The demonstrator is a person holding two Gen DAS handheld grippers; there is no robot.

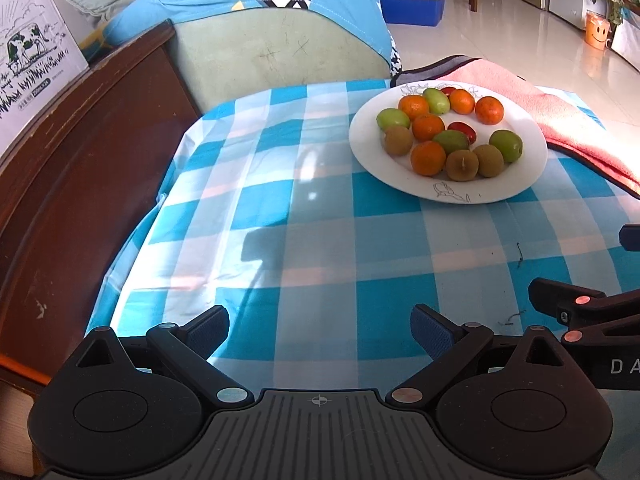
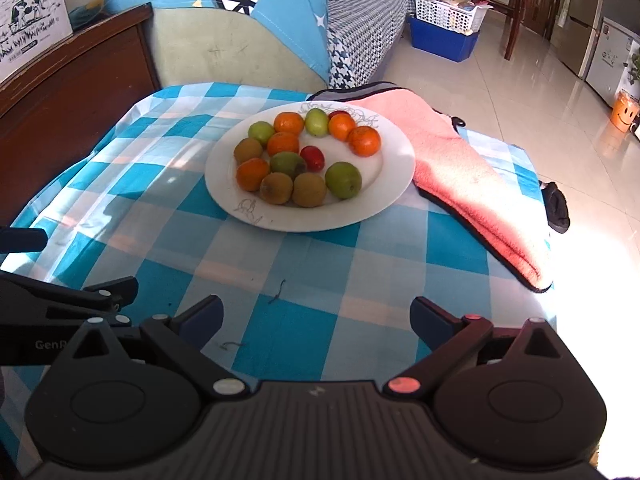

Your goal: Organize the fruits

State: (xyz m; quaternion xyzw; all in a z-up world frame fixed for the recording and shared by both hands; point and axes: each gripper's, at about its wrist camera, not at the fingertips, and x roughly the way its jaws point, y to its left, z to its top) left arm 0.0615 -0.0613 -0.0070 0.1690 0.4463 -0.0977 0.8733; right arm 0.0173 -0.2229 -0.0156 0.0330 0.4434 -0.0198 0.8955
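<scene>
A white plate stands on the blue checked tablecloth. It holds several tangerines, green jujubes, brown kiwis and red fruits, all mixed. My left gripper is open and empty above the cloth, well short of the plate, which lies ahead to its right. My right gripper is open and empty, the plate ahead of it. Each gripper shows at the other view's edge.
A pink towel lies right of the plate, touching it. A sofa with a green cushion and blue cover stands behind the table. A wooden board runs along the left. Tiled floor lies right.
</scene>
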